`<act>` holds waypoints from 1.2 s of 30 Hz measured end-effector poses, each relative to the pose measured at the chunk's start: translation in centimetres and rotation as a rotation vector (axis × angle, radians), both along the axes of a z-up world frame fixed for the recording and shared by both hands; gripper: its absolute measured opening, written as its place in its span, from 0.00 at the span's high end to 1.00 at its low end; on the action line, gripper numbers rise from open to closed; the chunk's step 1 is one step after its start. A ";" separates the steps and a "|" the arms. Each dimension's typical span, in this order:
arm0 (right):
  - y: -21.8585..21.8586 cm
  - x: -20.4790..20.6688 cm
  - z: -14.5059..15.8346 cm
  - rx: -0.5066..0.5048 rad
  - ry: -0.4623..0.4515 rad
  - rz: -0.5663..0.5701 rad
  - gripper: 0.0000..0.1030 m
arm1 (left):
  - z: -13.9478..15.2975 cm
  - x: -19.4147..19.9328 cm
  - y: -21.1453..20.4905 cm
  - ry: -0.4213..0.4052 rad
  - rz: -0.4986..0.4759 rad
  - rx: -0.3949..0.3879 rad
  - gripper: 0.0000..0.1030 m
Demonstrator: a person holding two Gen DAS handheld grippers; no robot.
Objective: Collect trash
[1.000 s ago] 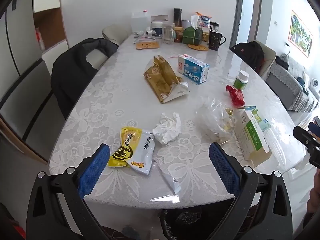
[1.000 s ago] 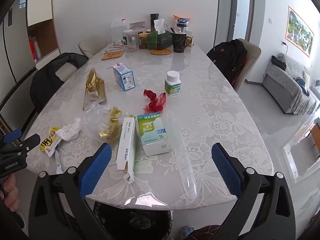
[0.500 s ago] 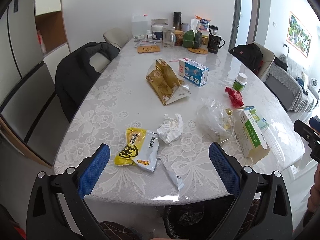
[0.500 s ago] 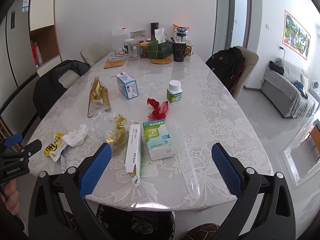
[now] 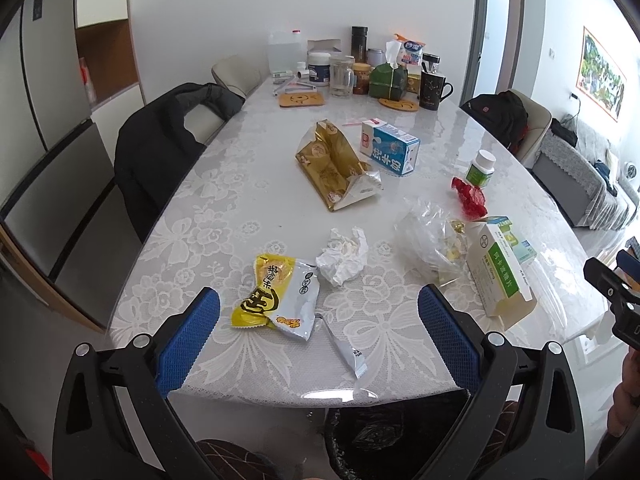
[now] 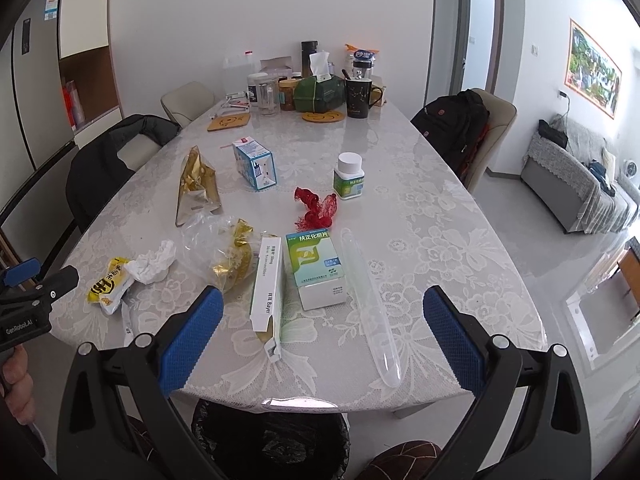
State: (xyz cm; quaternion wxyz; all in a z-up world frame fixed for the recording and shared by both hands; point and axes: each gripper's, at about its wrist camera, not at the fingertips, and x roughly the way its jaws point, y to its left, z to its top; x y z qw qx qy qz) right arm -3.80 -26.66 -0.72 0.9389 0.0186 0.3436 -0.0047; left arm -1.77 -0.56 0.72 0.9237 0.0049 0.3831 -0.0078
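left gripper (image 5: 319, 312): blue-padded jaws spread wide, holding nothing, hovering near the yellow and white snack wrapper (image 5: 276, 294)
right gripper (image 6: 323, 316): jaws apart and empty, facing the white bayer carton (image 6: 267, 288)
approach: likely best to close on a wrapper's raised fold, not flat film
bin: black-lined trash bin (image 6: 272, 440) under the near table edge, contents unclear
clear bag (image 6: 218, 248): holds gold foil wrappers

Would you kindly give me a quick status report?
Both claws, left and right, open, empty. Yellow snack wrapper and crumpled tissue untouched on table. Black-lined bin below edge. Nothing blocking.
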 end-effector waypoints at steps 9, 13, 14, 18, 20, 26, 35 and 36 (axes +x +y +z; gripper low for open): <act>-0.4 0.0 0.1 0.022 0.009 0.019 0.07 | 0.5 -0.3 -0.2 0.000 -0.005 -0.009 0.06; -0.7 -0.2 0.0 0.025 0.014 0.017 0.07 | 0.4 -0.4 -0.5 0.004 -0.015 -0.011 0.06; -0.7 -0.2 0.0 0.027 0.015 0.017 0.07 | 0.4 -0.5 -0.6 0.004 -0.017 -0.012 0.06; -0.8 -0.3 0.0 0.037 0.014 0.027 0.07 | 0.5 -0.5 -0.7 0.006 -0.029 -0.014 0.06; -0.7 -0.4 0.1 0.040 0.015 0.033 0.07 | 0.5 -0.5 -0.8 0.009 -0.034 -0.015 0.06; -0.6 -0.8 0.3 0.041 0.011 0.045 0.07 | 0.6 -0.7 -0.8 0.015 -0.048 -0.031 0.06; -0.8 -1.1 0.5 0.039 0.008 0.035 0.07 | 0.7 -1.1 -0.9 0.016 -0.057 -0.041 0.06; -0.8 -1.1 0.5 0.038 0.008 0.035 0.07 | 0.8 -1.1 -0.9 0.016 -0.058 -0.042 0.06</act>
